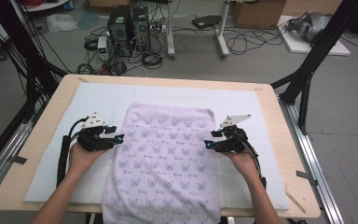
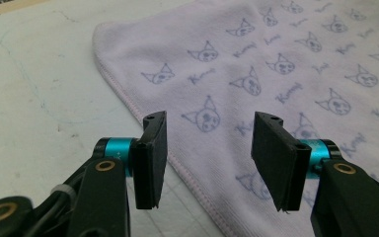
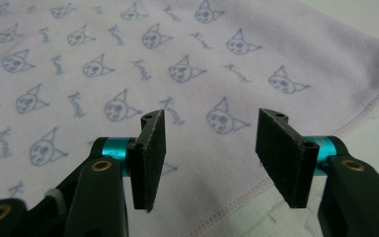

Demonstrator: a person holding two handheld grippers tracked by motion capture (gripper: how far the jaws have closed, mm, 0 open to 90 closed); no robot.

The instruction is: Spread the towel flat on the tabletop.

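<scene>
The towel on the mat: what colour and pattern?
The towel is pale lilac with small blue cat-face outlines and script words, clearest in the right gripper view.

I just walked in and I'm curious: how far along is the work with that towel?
Done: the towel lies flat on the white mat, its near end hanging over the table edge, seemingly doubled at the far end. In hand: nothing; the left gripper and right gripper stand open at its side edges, gripping no cloth. Left: probably further folding, so likely early or midway.

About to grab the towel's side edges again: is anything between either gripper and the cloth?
Nothing visible. The left gripper and right gripper both stand open just over the towel edges, on the bare white mat.
</scene>
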